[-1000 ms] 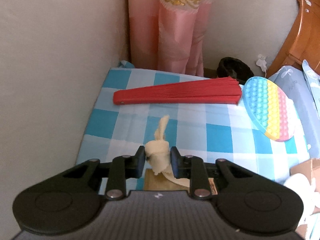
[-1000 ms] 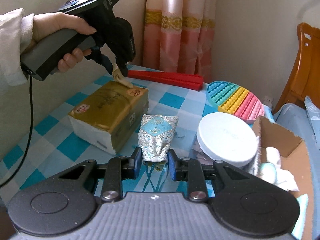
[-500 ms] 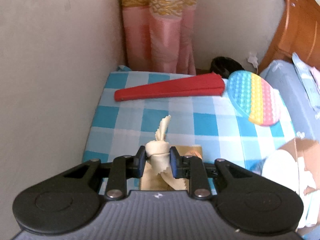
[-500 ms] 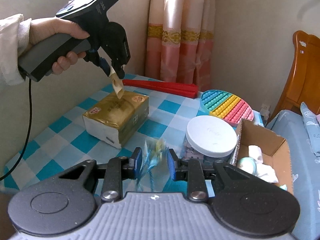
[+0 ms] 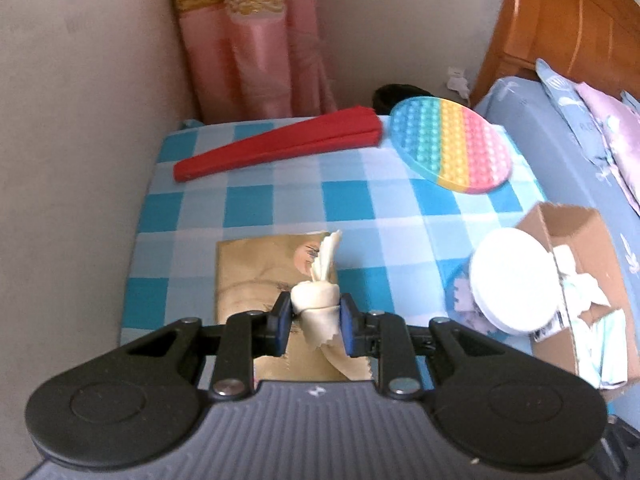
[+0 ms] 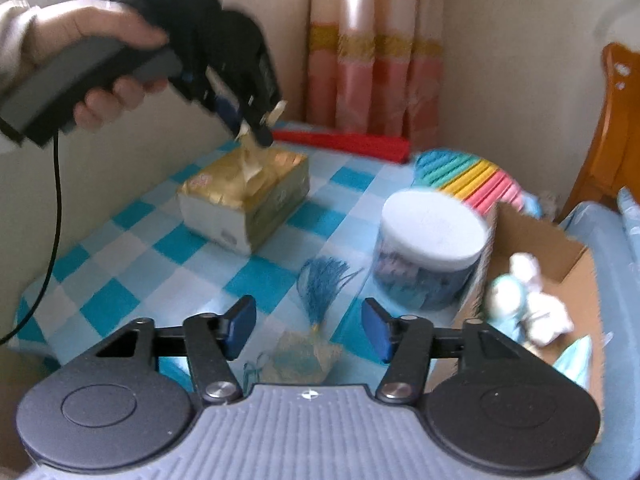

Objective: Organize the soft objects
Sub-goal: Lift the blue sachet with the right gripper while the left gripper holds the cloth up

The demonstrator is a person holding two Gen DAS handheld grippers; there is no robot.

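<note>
My left gripper (image 5: pixel 314 316) is shut on a cream tissue (image 5: pixel 316 300) that is pulled up out of the gold tissue pack (image 5: pixel 248 272). In the right wrist view the left gripper (image 6: pixel 252 128) holds the tissue (image 6: pixel 250 160) above the pack (image 6: pixel 244 196). My right gripper (image 6: pixel 308 330) is open and empty. A blue embroidered sachet (image 6: pixel 302 356) with a blue tassel (image 6: pixel 322 284) lies on the checked cloth below it. A cardboard box (image 6: pixel 560 248) on the right holds soft toys (image 6: pixel 528 308).
A round jar with a white lid (image 6: pixel 432 240) stands beside the box. A red folded fan (image 5: pixel 280 142) and a rainbow pop mat (image 5: pixel 452 144) lie at the table's far side. A wall runs along the left, a blue bed (image 5: pixel 560 152) on the right.
My right gripper has opened and let go of the sachet, which now lies on the table. My left gripper has risen, drawing the tissue further out of the pack.
</note>
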